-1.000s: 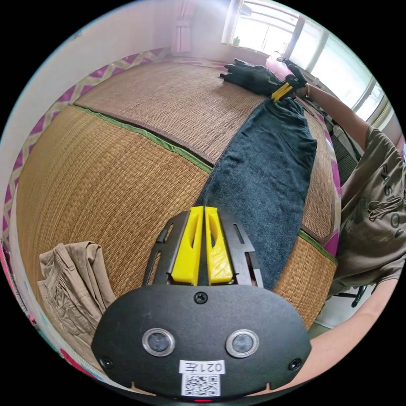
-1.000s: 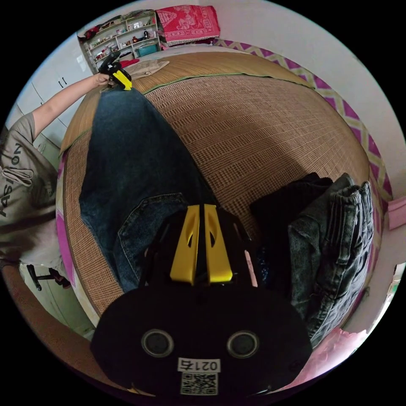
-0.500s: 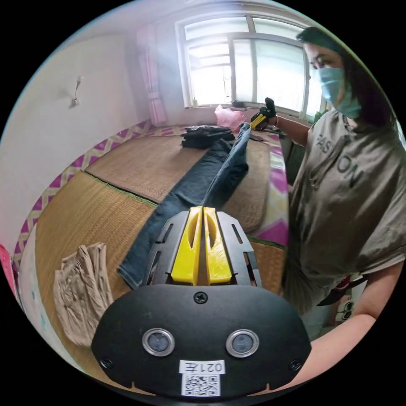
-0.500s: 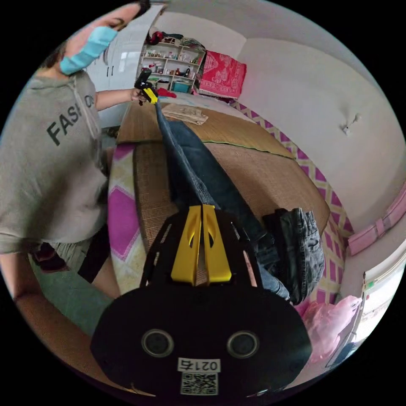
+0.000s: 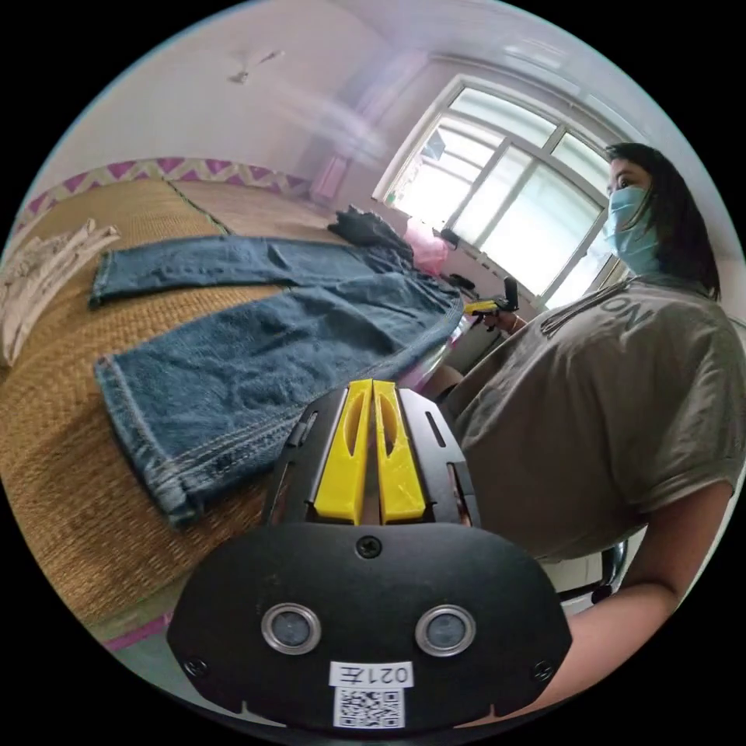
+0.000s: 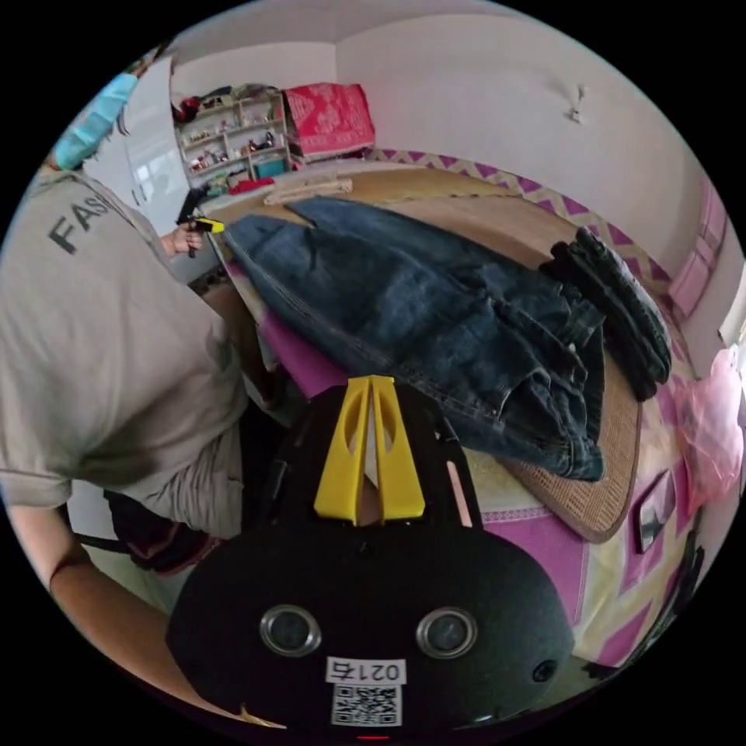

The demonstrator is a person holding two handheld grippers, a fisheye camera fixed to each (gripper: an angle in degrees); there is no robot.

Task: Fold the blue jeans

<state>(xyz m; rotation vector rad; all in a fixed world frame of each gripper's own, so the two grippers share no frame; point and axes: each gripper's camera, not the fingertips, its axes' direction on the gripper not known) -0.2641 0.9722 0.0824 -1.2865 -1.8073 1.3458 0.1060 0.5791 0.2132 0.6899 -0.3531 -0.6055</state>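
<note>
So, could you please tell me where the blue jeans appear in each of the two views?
Left gripper view: blue jeans spread flat on the woven mat, left of centre.
Right gripper view: blue jeans across the centre.
Shared landmark: dark clothes pile beside the waistband.

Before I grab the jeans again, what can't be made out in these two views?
- Left gripper view: blue jeans near hem corner, behind the left gripper.
- Right gripper view: near side seam, behind the right gripper.
- Right gripper view: shelf contents too small.
</note>
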